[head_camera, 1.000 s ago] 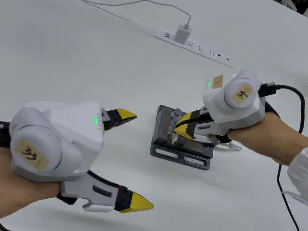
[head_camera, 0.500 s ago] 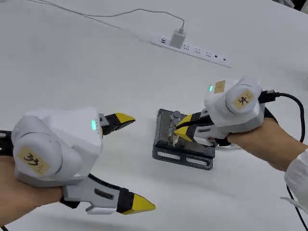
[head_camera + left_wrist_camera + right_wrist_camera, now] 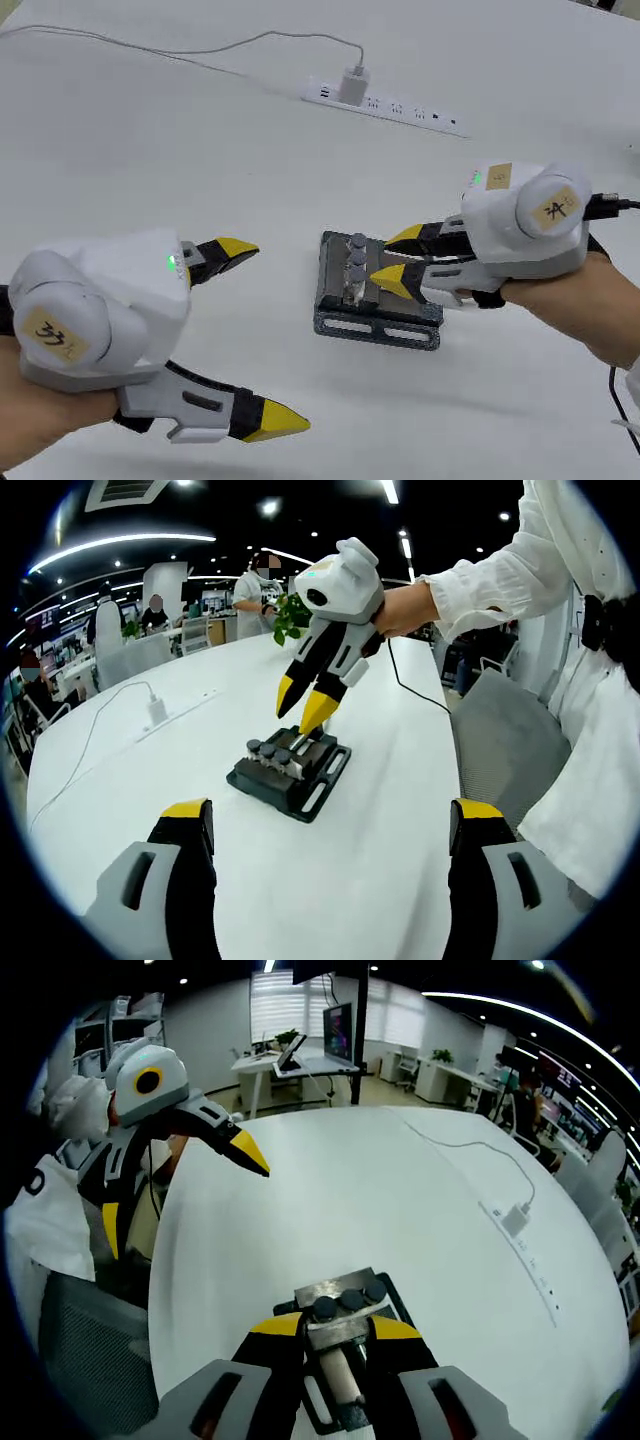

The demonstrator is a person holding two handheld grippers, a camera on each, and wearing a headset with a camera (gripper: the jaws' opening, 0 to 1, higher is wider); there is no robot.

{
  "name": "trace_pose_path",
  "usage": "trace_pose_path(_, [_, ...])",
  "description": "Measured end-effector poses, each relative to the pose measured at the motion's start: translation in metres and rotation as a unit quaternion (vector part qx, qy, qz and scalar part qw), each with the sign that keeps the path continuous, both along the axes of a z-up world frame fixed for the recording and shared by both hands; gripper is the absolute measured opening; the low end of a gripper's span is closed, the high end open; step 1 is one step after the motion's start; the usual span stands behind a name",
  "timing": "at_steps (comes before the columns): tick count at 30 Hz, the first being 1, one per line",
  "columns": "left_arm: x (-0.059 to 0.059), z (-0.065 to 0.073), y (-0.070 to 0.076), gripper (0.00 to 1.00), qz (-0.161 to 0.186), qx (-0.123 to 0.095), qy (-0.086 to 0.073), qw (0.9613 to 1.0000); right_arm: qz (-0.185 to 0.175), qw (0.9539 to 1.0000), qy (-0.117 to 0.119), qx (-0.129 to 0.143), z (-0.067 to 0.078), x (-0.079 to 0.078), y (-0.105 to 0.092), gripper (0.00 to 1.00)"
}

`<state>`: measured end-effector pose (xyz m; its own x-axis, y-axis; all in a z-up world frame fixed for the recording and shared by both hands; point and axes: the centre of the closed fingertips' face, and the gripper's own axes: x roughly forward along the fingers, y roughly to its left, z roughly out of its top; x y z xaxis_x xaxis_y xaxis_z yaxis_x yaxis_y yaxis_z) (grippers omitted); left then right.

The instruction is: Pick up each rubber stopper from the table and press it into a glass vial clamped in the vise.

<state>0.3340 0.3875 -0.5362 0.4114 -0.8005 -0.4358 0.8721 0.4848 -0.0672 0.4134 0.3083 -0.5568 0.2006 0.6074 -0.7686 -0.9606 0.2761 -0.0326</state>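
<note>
My left gripper [image 3: 262, 335] hangs wide open, well apart from the vise [image 3: 375, 325]; my right gripper [image 3: 395, 258] is parted and empty just beside it. Three stoppers [image 3: 356, 254] sit atop the vials [image 3: 352, 290]. I judge the rubber light, soft, grippy: I'd pinch the sides, pressing gently over fragile glass

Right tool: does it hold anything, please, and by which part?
Nothing is held: the right tool is open, its tips empty near the vise.

Bright ceiling strips [image 3: 120, 542] light the white table [image 3: 150, 130] evenly, shadows faint and soft, while both gripper views bow strongly at the edges.
</note>
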Motion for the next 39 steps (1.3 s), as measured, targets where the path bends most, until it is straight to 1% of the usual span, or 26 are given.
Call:
trace_pose_path(4, [0.002, 0.002, 0.0, 0.99, 0.001, -0.001, -0.002, 1.0, -0.012, 0.9999, -0.002, 0.012, 0.004, -0.006, -0.013, 0.25])
trace_pose_path(7, [0.004, 0.002, 0.001, 0.99, 0.001, 0.003, -0.004, 1.0, -0.027, 0.9994, -0.005, 0.023, 0.006, -0.007, -0.025, 0.29])
trace_pose_path(9, [0.005, 0.003, 0.001, 0.99, 0.004, 0.002, -0.007, 1.0, -0.034, 0.9989, -0.006, 0.03, 0.006, -0.008, -0.033, 0.31])
trace_pose_path(10, [0.005, 0.004, 0.001, 0.99, 0.004, 0.0, -0.006, 1.0, -0.04, 0.9985, -0.007, 0.036, 0.007, -0.009, -0.037, 0.32])
trace_pose_path(14, [0.006, 0.003, 0.001, 0.99, 0.005, 0.005, -0.008, 0.9999, -0.047, 0.9978, -0.009, 0.045, 0.008, -0.013, -0.051, 0.38])
trace_pose_path(19, [0.007, 0.0, 0.002, 0.99, 0.01, 0.01, -0.01, 0.9998, -0.056, 0.9967, -0.013, 0.057, 0.007, -0.02, -0.069, 0.47])
trace_pose_path(21, [0.007, -0.001, 0.002, 0.99, 0.014, 0.007, -0.006, 0.9999, -0.061, 0.9963, -0.012, 0.059, 0.006, -0.024, -0.076, 0.49])
trace_pose_path(22, [0.009, -0.002, 0.002, 0.99, 0.016, 0.005, -0.007, 0.9998, -0.064, 0.9959, -0.014, 0.062, 0.005, -0.026, -0.081, 0.5])
trace_pose_path(26, [0.009, -0.005, 0.004, 0.99, 0.017, 0.012, -0.007, 0.9998, -0.073, 0.995, -0.013, 0.067, 0.002, -0.032, -0.094, 0.56])
trace_pose_path(27, [0.009, -0.006, 0.004, 0.99, 0.017, 0.011, -0.006, 0.9998, -0.078, 0.9942, -0.014, 0.073, 0.002, -0.033, -0.097, 0.58])
trace_pose_path(32, [0.01, -0.01, 0.004, 0.99, 0.019, 0.015, -0.003, 0.9997, -0.089, 0.9922, -0.014, 0.086, 0.0, -0.039, -0.109, 0.67])
trace_pose_path(34, [0.011, -0.011, 0.005, 0.99, 0.021, 0.015, -0.004, 0.9997, -0.092, 0.9916, -0.015, 0.089, 0.0, -0.04, -0.112, 0.7])
trace_pose_path(39, [0.01, -0.017, 0.005, 0.99, 0.021, 0.021, -0.002, 0.9996, -0.098, 0.9904, -0.013, 0.098, -0.003, -0.046, -0.117, 0.75])
